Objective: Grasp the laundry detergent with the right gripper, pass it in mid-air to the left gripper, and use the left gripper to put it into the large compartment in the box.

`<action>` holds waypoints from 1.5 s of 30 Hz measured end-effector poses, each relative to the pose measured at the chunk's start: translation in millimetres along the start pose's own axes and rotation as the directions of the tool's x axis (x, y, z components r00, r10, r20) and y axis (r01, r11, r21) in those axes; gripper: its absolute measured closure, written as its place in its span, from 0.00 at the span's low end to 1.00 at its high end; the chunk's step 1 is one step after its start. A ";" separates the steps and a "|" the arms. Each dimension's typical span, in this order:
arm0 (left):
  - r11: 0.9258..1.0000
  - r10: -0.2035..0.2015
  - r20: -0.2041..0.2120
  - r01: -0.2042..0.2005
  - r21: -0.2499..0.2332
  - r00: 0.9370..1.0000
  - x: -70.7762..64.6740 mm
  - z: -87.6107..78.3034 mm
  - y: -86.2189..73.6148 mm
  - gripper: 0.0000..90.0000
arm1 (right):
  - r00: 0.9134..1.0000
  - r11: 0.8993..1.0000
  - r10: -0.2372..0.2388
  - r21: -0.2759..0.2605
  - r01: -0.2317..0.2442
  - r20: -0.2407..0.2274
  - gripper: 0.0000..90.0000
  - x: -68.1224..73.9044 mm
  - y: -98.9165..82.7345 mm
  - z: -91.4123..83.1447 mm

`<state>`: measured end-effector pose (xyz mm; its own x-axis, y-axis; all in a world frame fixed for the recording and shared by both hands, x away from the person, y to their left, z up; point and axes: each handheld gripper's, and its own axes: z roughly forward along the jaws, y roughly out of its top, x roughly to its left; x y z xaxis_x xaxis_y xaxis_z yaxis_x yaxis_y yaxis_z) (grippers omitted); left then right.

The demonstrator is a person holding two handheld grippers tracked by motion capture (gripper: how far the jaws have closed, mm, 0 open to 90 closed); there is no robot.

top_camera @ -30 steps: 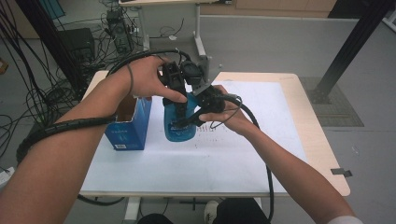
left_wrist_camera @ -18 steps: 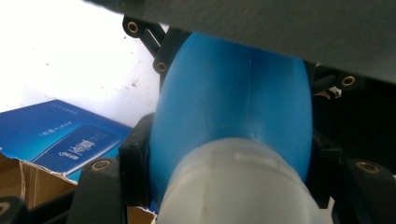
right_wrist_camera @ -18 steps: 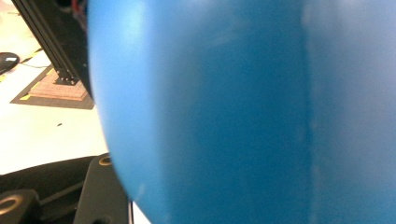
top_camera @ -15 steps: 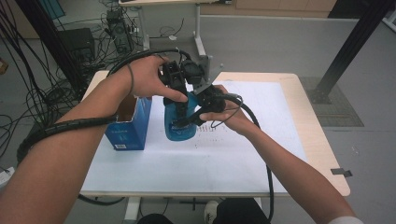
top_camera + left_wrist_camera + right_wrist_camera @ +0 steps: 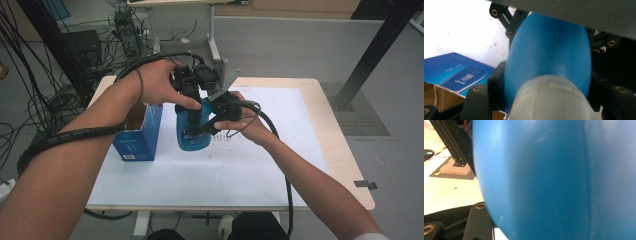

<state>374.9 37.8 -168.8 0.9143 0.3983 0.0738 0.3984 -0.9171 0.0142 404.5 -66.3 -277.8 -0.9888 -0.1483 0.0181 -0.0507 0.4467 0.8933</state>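
- nothing much has shifted since the earlier high views: both hands and the blue plastic bottle with a pale screw cap [image 5: 191, 131] sit where they sat. the one change is at the right tongs [image 5: 218, 114], whose jaws have just been easing apart a little, with the bottle's body between them.
- left tongs [image 5: 192, 102] are clenched on the bottle just below the cap; the left gripper view looks down past the pale cap [image 5: 550, 100] with a black jaw on either side of the blue shoulder.
- right tongs press in from the side; the right gripper view shows blue wall close up and one black jaw beside it. my reading is that the grip is loosening rather than released, so the left tongs would carry the hold.
- the bottle stands upright on the white paper sheet [image 5: 260, 165] covering the pale wooden table [image 5: 345, 165]; its contents cannot be seen.
- just beside it, to the left, stands an open blue cardboard box [image 5: 137, 135], flaps torn; nothing can be made out inside it.
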 end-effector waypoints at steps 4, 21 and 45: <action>1.000 0.022 -0.001 -0.022 0.016 1.000 0.9 -2.1 0.3 0.41 | 1.000 1.000 0.003 -0.004 -0.003 0.001 0.45 0.5 0.3 -0.4; 0.999 0.027 0.002 -0.027 0.022 1.000 1.2 -1.7 -0.4 0.41 | 1.000 1.000 0.012 -0.005 -0.012 0.000 0.45 2.2 0.2 0.3; 1.000 0.017 -0.006 -0.017 0.015 1.000 0.2 -0.5 -0.5 0.41 | 1.000 1.000 0.018 -0.016 -0.018 0.005 0.44 2.1 -1.7 0.6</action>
<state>374.8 38.3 -168.3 0.9206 0.3823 0.0800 0.3837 -0.9235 -0.0016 402.4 -66.8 -279.5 -0.9902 -0.1359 0.0318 -0.0308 0.4354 0.8997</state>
